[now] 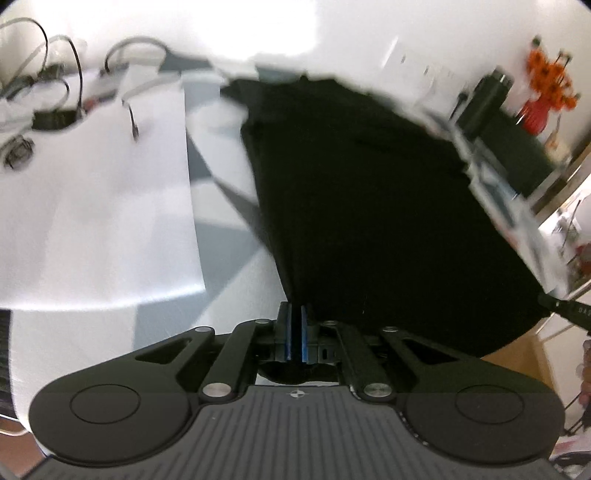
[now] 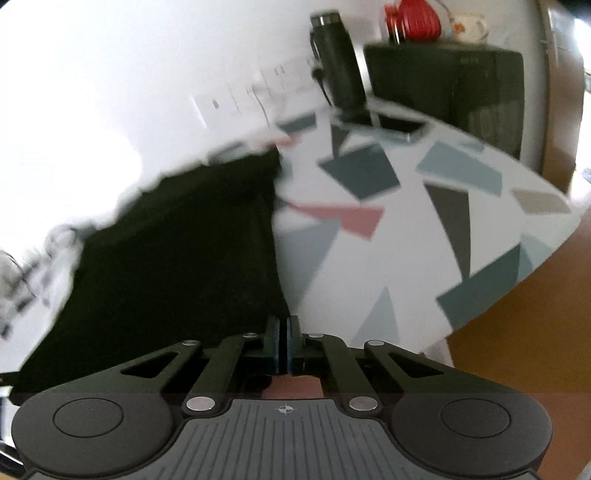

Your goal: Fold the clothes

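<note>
A black garment (image 1: 369, 206) is stretched over a table with a geometric-patterned cover (image 2: 388, 236). In the left wrist view my left gripper (image 1: 295, 314) is shut, its blue pads pinching the garment's near left corner. The cloth spreads away to the right and up. In the right wrist view the same black garment (image 2: 177, 251) fills the left half, and my right gripper (image 2: 283, 325) is shut on its near right corner. Both views are motion-blurred. The other gripper's dark tip (image 1: 565, 310) shows at the right edge of the left wrist view.
A white sheet (image 1: 96, 206) with cables (image 1: 55, 92) lies left of the garment. A black cylinder (image 2: 338, 55), a red object (image 2: 413, 18) and a dark box (image 2: 447, 88) stand at the back. Brown floor (image 2: 517, 350) lies beyond the table's right edge.
</note>
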`<state>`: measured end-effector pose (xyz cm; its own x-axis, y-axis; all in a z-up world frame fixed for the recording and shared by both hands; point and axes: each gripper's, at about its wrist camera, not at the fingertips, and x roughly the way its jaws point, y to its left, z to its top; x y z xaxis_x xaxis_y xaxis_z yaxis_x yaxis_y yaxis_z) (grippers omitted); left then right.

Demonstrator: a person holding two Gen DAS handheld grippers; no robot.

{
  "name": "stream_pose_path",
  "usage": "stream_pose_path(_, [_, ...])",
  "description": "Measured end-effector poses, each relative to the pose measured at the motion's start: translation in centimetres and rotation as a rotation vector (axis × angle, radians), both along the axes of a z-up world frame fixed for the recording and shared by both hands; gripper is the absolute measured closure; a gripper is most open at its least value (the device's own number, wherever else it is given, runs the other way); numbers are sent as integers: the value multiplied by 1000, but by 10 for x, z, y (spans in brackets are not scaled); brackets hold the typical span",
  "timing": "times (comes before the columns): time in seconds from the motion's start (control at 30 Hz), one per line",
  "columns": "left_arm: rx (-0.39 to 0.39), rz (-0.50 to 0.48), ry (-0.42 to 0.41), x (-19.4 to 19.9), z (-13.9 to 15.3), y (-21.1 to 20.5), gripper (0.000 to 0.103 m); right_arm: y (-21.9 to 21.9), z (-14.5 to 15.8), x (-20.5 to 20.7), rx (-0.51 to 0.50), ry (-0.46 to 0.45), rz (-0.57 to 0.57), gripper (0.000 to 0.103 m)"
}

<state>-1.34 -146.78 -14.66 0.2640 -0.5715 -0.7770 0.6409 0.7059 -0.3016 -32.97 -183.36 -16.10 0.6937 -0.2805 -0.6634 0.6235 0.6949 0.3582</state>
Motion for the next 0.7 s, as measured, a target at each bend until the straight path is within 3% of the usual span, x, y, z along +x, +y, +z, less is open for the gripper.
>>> stream_pose_path(0.17, [-17, -41, -30, -25, 23, 19, 98, 12, 21, -24, -12, 1, 35, 100])
stream_pose_path(0.37, [-93, -56, 39, -51, 30, 37, 98, 25, 23, -53, 46, 24, -5, 100])
stream_pose_path(0.53, [-237, -66, -36, -52, 57, 37, 98, 20, 53, -61, 19, -67, -17, 100])
stream_pose_path(0.7, [-287, -1, -109, -35, 69, 24, 98, 4, 77, -42, -31, -157, -16, 100])
